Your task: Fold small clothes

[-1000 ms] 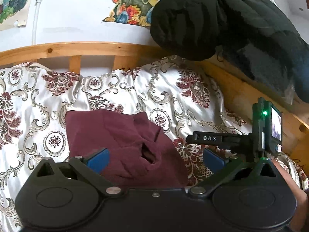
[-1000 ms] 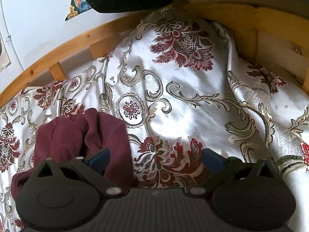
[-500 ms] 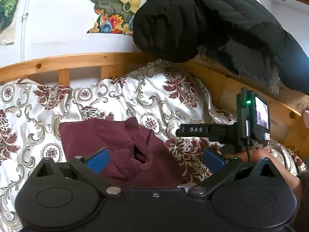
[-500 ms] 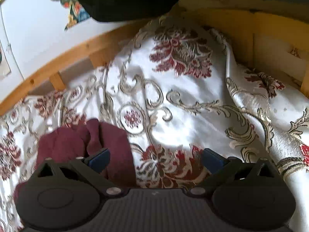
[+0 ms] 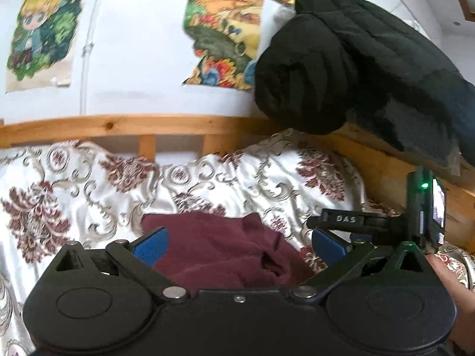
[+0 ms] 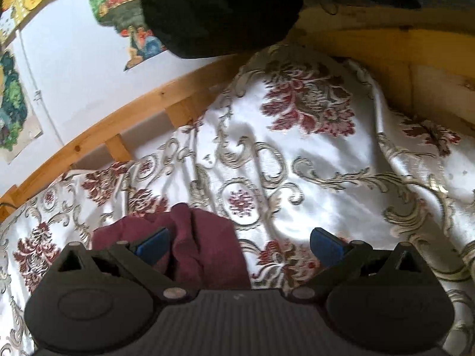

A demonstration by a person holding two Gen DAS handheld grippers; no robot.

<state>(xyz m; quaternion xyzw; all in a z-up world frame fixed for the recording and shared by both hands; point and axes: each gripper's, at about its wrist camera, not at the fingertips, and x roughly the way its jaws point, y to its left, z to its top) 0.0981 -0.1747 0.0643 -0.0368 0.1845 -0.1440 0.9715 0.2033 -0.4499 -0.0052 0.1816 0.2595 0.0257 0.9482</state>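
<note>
A maroon garment (image 5: 219, 246) lies folded on the floral bedspread, with a crumpled fold at its right side. My left gripper (image 5: 239, 244) is open and empty, raised above and just behind it. In the right wrist view the same maroon garment (image 6: 204, 243) lies at the lower left, partly behind my left finger (image 6: 153, 247). My right gripper (image 6: 239, 244) is open and empty, over the garment's right edge and the bedspread. The right gripper's body with its small screen (image 5: 424, 207) shows at the right of the left wrist view.
The white satin bedspread (image 6: 311, 178) with red flowers covers the bed. A wooden bed rail (image 5: 118, 124) runs along the back and right. A black quilted jacket (image 5: 356, 59) hangs over the corner. Posters (image 5: 219, 29) hang on the white wall.
Both grippers have drawn back and tilted up from the garment, so more wall shows. The garment lies as before. Both grippers stay open.
</note>
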